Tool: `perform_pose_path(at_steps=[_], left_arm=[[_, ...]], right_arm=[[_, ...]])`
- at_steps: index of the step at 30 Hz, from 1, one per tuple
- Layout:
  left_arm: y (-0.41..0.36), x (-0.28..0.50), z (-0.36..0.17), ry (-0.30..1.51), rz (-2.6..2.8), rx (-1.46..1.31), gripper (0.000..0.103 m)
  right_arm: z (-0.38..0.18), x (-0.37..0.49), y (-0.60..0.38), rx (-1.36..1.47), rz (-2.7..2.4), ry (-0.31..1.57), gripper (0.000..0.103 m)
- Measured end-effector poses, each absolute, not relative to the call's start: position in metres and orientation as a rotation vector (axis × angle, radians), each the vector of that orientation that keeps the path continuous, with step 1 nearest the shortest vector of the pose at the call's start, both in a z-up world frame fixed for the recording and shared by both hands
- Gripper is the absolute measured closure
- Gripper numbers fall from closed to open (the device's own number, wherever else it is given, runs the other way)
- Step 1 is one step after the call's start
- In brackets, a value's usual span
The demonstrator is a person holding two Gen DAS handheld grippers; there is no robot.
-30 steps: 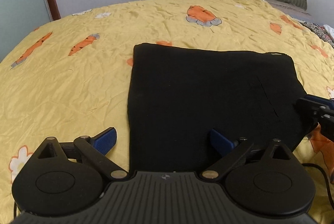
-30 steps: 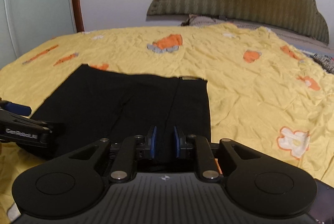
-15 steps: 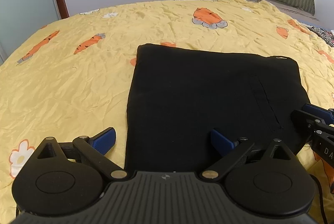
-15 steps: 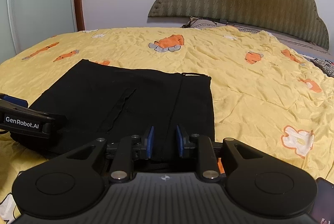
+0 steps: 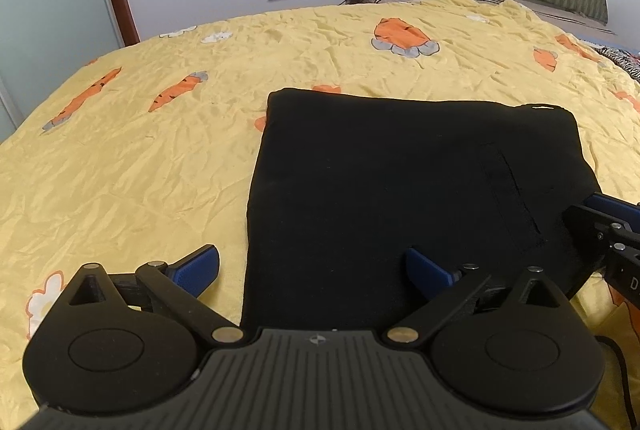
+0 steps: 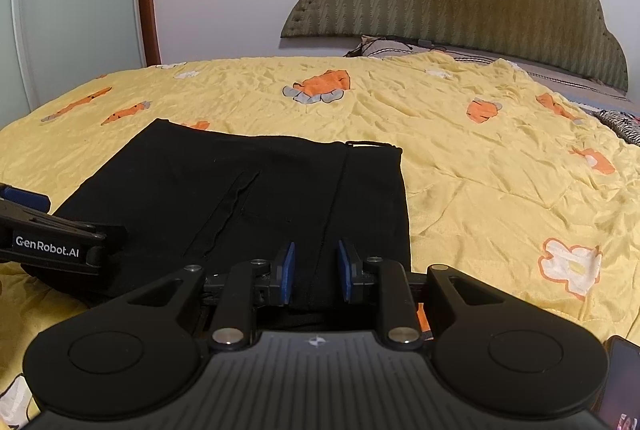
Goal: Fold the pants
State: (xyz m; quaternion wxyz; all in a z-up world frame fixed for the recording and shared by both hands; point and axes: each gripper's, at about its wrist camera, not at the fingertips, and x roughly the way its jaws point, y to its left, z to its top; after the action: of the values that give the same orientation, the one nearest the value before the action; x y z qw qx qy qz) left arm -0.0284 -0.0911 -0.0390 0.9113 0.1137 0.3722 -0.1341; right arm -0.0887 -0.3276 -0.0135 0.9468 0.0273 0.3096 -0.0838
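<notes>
The left tool (image 5: pixel 312 266) hovers with its blue pads spread wide over the near left edge of the black pants (image 5: pixel 400 197), gripping nothing. The pants lie folded into a flat rectangle on the yellow carrot-print bedspread (image 5: pixel 140 157), near the bed's foot edge. The right tool (image 6: pixel 316 272) sits at the pants' near right corner, pads narrowly parted, fabric between them but not visibly pinched.
</notes>
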Motion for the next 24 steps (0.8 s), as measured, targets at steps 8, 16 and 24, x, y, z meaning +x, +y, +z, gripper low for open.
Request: perform_pose_path(at_steps=[8,16,24], left_arm=[[-0.086,-0.032,-0.036,0.757,-0.289,0.218,0.003],[-0.040,-0.063,-0.021,0.711,-0.322,0.209,0.004],[0.010,-0.031,0.012,0.673,-0.114,0.049,0.005]], right_arm=[[-0.018,-0.090,-0.322,-0.012,-0.211,0.625,0.045],[-0.004,-0.104,-0.321,-0.039,-0.234,0.569,0.041],[0.015,-0.103,-0.314,-0.003,-0.223,0.543,0.025]])
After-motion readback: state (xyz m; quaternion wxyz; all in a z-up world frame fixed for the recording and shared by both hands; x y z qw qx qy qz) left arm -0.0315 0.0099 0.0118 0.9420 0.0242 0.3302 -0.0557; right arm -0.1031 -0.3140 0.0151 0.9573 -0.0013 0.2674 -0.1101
